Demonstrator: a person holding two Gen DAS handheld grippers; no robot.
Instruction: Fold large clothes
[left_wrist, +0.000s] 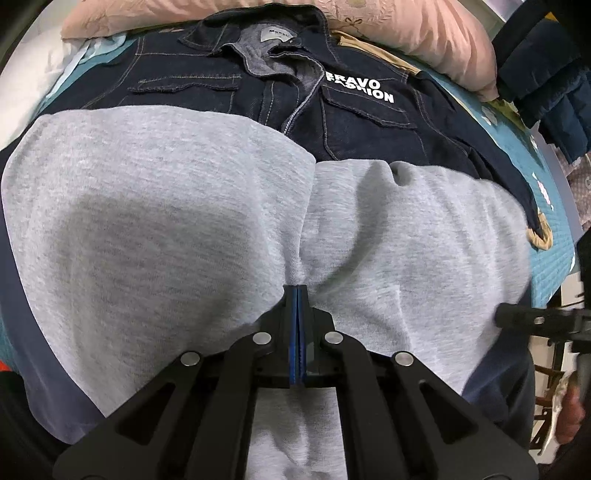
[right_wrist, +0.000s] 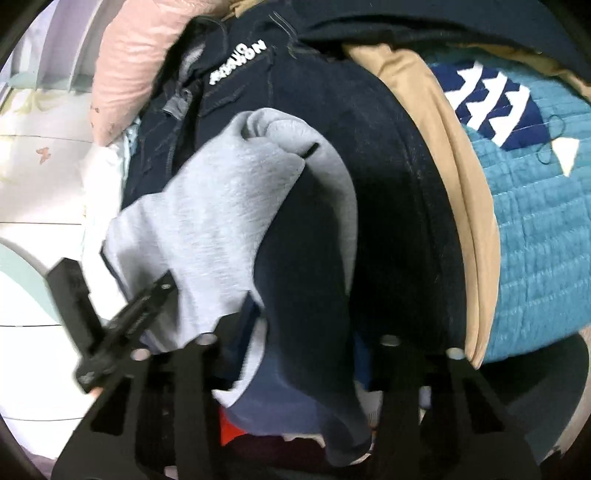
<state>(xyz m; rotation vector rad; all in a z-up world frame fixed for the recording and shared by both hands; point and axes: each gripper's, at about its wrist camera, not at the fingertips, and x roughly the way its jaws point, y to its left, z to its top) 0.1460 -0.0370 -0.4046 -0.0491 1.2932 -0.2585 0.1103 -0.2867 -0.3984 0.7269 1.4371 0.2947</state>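
Note:
A grey sweatshirt (left_wrist: 177, 221) with navy trim fills the left wrist view, spread over a dark denim jacket (left_wrist: 369, 122) lettered "BRAVO FASHION". My left gripper (left_wrist: 297, 291) is shut on a pinch of the grey fabric near its middle fold. In the right wrist view the grey sweatshirt (right_wrist: 221, 206) hangs bunched with its navy lining (right_wrist: 303, 295) draped between the wide-apart fingers of my right gripper (right_wrist: 299, 332). The jaws stand open around the cloth. The left gripper (right_wrist: 125, 321) shows at lower left, and the right gripper (left_wrist: 535, 319) shows at right in the left wrist view.
The clothes lie on a teal quilted bedspread (right_wrist: 535, 240) with a navy and white pattern. A pink pillow (left_wrist: 406, 33) lies at the bed's head. A tan garment (right_wrist: 436, 147) sticks out under the denim jacket (right_wrist: 369, 129). Dark clothes (left_wrist: 546, 81) hang at the right.

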